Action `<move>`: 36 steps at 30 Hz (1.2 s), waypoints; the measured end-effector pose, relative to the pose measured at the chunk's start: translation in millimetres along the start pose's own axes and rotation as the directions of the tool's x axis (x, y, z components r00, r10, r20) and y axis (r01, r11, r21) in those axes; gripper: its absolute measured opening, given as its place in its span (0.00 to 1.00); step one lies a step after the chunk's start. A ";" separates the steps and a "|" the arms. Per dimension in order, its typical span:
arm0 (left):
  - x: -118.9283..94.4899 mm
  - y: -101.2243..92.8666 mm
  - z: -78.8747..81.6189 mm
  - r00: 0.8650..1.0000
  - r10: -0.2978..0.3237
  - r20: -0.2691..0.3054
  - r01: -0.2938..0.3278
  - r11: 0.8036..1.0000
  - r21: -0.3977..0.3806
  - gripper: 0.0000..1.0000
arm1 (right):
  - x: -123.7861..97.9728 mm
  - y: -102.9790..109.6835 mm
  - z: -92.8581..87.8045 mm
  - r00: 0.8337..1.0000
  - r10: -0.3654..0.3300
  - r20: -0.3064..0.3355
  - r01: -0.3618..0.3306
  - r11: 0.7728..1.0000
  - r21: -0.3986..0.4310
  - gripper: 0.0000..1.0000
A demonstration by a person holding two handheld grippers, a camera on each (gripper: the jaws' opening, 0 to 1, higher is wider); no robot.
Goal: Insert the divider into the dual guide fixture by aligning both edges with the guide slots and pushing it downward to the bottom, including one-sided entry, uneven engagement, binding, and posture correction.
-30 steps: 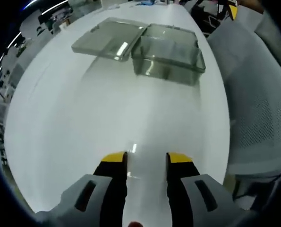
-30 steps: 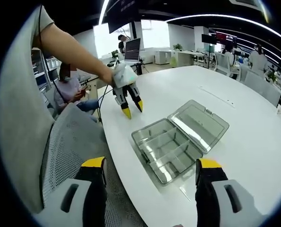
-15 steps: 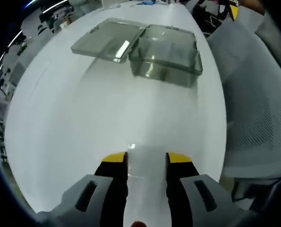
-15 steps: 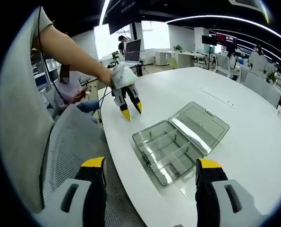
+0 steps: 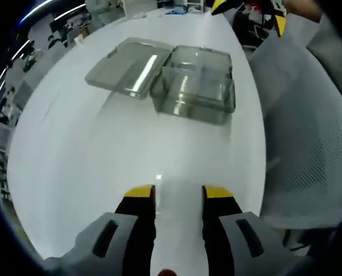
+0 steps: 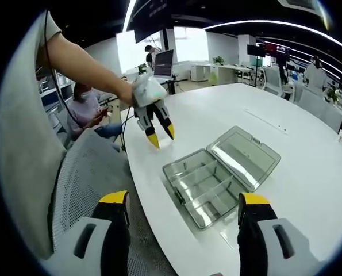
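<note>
The clear smoky plastic compartment box (image 6: 208,187), its hinged lid (image 6: 243,156) laid flat open, sits on the white tabletop (image 6: 308,172) at centre frame in the right gripper view. The left gripper (image 6: 161,134), upper left there, hovers beside it, jaws slightly parted and empty. The right gripper (image 6: 183,202) at the bottom edge has jaws wide, released.

Open office: white table (image 6: 308,172), mesh chair (image 6: 84,172), ceiling lights (image 6: 262,23).
</note>
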State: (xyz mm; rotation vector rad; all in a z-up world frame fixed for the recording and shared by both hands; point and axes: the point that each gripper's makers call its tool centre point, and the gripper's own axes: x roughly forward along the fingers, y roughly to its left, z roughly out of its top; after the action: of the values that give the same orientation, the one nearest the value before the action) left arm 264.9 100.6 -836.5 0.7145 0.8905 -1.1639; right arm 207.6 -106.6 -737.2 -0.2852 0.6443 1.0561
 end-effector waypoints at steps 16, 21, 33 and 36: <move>-18.1 -9.7 42.3 0.997 0.018 0.081 -0.021 0.999 0.034 0.28 | 1.4 -1.7 6.5 1.000 0.002 0.023 -0.002 1.000 0.020 0.72; -23.1 -13.1 57.8 0.994 0.020 0.107 -0.026 0.998 0.050 0.28 | 2.0 -1.6 9.3 0.999 0.006 0.033 -0.006 1.000 0.019 0.71; -34.1 -24.9 93.1 0.986 0.020 0.167 -0.039 0.993 0.108 0.28 | 1.9 -6.6 12.9 0.998 0.008 0.055 -0.011 0.999 0.052 0.68; -35.1 -28.4 98.7 0.984 0.020 0.177 -0.040 0.993 0.115 0.28 | 1.7 -8.1 16.0 0.998 0.006 0.066 -0.010 0.998 0.057 0.68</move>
State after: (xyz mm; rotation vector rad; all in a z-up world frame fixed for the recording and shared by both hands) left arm 253.5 25.5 -759.0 0.7061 0.6654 -1.2398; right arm 220.9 -101.1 -726.4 -0.1970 0.6157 1.0485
